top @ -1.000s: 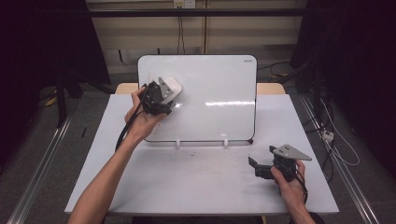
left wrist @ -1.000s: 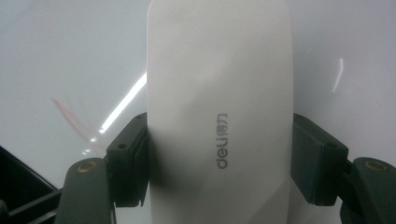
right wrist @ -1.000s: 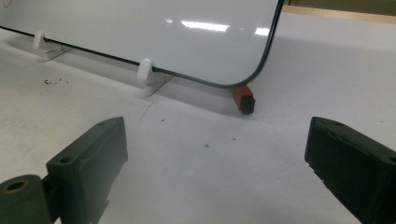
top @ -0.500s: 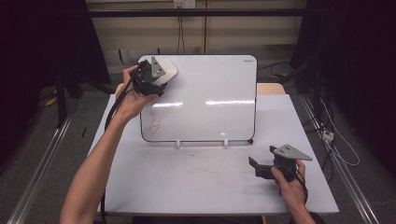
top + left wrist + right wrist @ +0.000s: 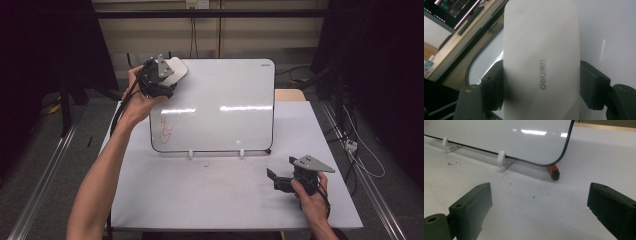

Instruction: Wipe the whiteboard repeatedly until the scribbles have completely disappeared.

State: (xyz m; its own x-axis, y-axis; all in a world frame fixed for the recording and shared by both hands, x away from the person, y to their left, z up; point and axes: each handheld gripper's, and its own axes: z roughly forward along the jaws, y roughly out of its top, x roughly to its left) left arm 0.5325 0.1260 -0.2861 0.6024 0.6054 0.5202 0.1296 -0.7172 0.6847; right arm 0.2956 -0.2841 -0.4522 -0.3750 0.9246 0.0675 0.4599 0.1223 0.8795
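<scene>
The left gripper (image 5: 167, 75) clamps a white oval plastic eraser (image 5: 175, 70) at the glossy whiteboard's (image 5: 225, 107) top-left corner. The red scribble (image 5: 166, 130) lies lower (well apart); a hard swipe could tip the board. The right gripper (image 5: 276, 179) rests wide open.

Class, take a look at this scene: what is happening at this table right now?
A person is working at a whiteboard propped upright on a white table. The left claw is shut on a white eraser and holds it at the board's top left corner. Red marks remain low on the board's left side, not yet wiped. The right claw rests open near the table's front right, holding nothing. A small red and black block lies by the board's lower right corner.
</scene>
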